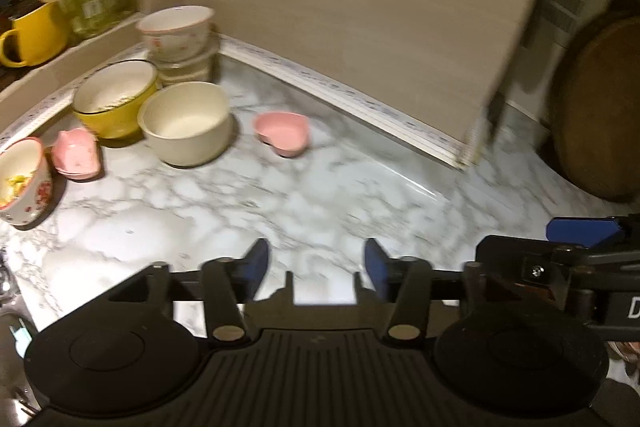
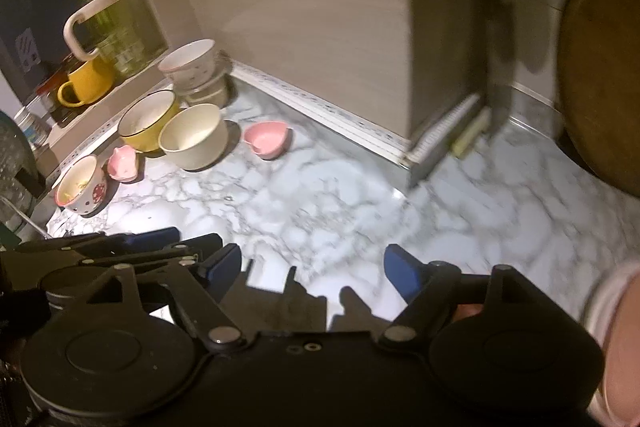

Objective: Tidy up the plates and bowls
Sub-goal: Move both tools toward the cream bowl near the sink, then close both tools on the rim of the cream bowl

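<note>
Over marble counter, both grippers hover low, jaws spread, nothing held: left gripper, right gripper.

Bowls crowd far-left corner: cream bowl touching yellow bowl, bowl stack behind, pink heart dish apart to right.

Risk, judged: jaw entering the tight cluster nudges a neighbour; stack may topple. Grippers side by side, may collide.

Room: wide bare marble centre and right; wall behind, wooden board at right.
</note>
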{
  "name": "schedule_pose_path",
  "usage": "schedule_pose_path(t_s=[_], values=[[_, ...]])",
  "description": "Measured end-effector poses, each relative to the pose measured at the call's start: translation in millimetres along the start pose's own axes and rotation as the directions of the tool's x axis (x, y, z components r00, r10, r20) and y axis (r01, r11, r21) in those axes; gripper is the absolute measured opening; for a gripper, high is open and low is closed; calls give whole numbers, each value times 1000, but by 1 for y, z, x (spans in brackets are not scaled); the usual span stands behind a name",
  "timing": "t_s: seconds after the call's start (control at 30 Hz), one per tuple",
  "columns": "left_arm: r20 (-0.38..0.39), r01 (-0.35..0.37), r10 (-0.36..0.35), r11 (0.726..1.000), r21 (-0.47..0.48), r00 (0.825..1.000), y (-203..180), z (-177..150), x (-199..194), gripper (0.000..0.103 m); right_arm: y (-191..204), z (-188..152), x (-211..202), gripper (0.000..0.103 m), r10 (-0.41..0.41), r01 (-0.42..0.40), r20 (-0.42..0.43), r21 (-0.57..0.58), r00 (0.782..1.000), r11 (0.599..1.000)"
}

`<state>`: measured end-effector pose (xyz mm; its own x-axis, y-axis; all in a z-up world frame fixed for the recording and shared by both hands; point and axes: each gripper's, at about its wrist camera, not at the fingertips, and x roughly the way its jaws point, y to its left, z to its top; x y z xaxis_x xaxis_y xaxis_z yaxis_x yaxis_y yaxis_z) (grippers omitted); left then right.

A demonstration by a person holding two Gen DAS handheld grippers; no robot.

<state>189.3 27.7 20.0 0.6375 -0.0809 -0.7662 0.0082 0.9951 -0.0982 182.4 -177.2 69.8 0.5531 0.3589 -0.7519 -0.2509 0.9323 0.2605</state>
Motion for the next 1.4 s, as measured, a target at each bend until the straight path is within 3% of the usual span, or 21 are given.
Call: schedule_pose_path(t_s=[0.07,0.23,0.73,0.87,1.13,1.4], values=[[9,-30,30,999,-28,1000,10,7,7,69,5,10,12,83,15,-15,-11,-20,1000,1000],[9,-86,88,989,-122,996,39,28,27,74,19,40,44,99,33,-32,7,-86,999,996],[-6,-275,289,907,-320,957,117,81,83,74,55,123,150,98,104,-107,-23,-155,994,982],[-29,-305,317,879,-366,948,132,88,101,74,65,134,182,93,95,-100,-43,-147,995,984],[-44,-337,349,853,-400,936,147,90,121,74,83,140,223,72,114,-128,-102,-135,988,983],[-55,-331,339,851,-407,939,156,90,136,73,94,137,251,54,142,-158,-134,-117,981,980]])
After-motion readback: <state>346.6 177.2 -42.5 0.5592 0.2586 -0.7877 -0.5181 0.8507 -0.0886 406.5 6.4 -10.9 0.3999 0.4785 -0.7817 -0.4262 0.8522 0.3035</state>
